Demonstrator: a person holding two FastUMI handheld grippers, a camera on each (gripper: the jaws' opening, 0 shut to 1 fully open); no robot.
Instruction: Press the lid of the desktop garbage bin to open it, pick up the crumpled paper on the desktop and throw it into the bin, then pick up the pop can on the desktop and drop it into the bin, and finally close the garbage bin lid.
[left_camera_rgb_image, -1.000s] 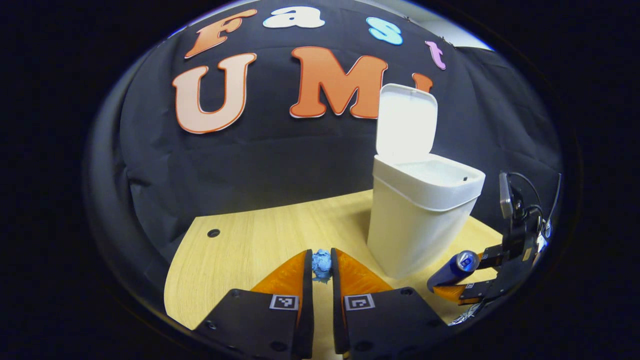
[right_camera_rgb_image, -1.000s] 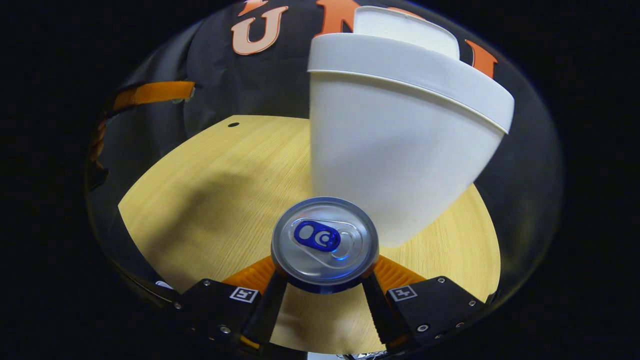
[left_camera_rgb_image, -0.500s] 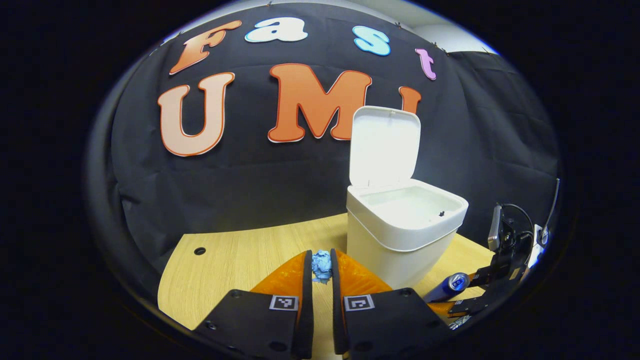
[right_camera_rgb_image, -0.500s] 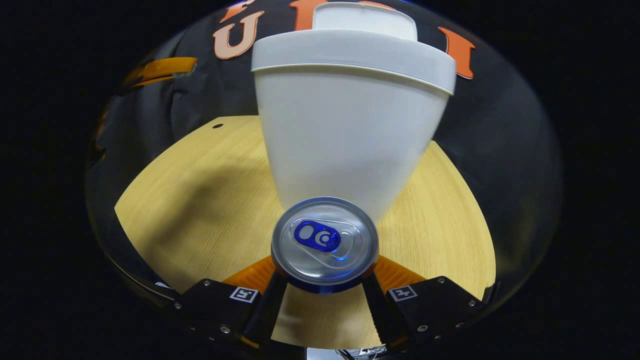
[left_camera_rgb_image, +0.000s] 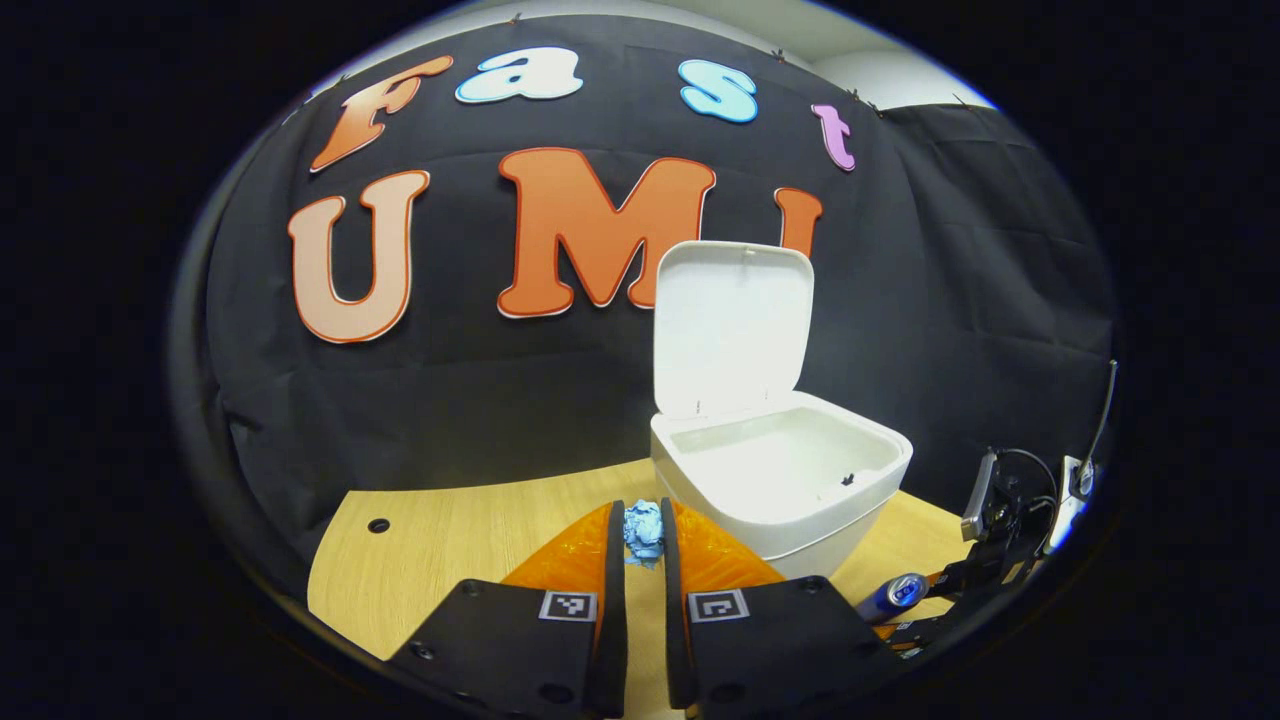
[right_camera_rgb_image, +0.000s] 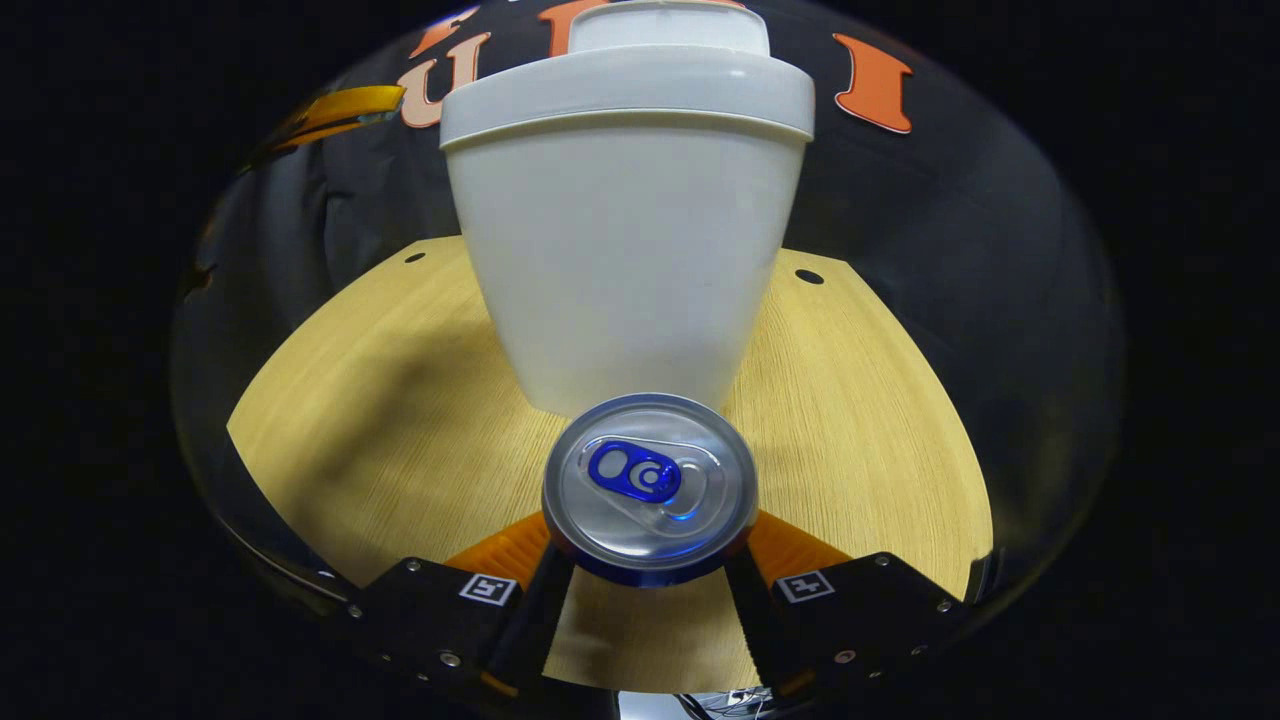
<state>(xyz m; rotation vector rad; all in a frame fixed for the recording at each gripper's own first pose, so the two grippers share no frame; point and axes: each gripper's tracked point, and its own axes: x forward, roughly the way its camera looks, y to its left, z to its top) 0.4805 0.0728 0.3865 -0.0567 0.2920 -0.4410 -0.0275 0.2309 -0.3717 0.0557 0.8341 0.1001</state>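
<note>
My left gripper (left_camera_rgb_image: 643, 532) is shut on a small crumpled blue paper (left_camera_rgb_image: 643, 530), held above the desk to the left of the white bin (left_camera_rgb_image: 780, 470). The bin's lid (left_camera_rgb_image: 730, 325) stands upright and its mouth is open. In the right gripper view my right gripper (right_camera_rgb_image: 650, 545) is shut on a blue pop can (right_camera_rgb_image: 650, 490), its silver top facing the camera, low in front of the bin (right_camera_rgb_image: 620, 250). The left gripper view also shows that right gripper (left_camera_rgb_image: 930, 610) with the can (left_camera_rgb_image: 893, 596) at the lower right, below the bin's rim.
The bin stands on a light wooden desk (right_camera_rgb_image: 340, 420) with small round holes near its far corners (right_camera_rgb_image: 808, 276). Black cloth wall hangs close behind the bin. Cables and a device (left_camera_rgb_image: 1000, 500) ride on the right gripper.
My left gripper has risen with the paper, so the bin's mouth now lies lower and open inside. The right gripper has swung with the can until the bin stands straight ahead.
</note>
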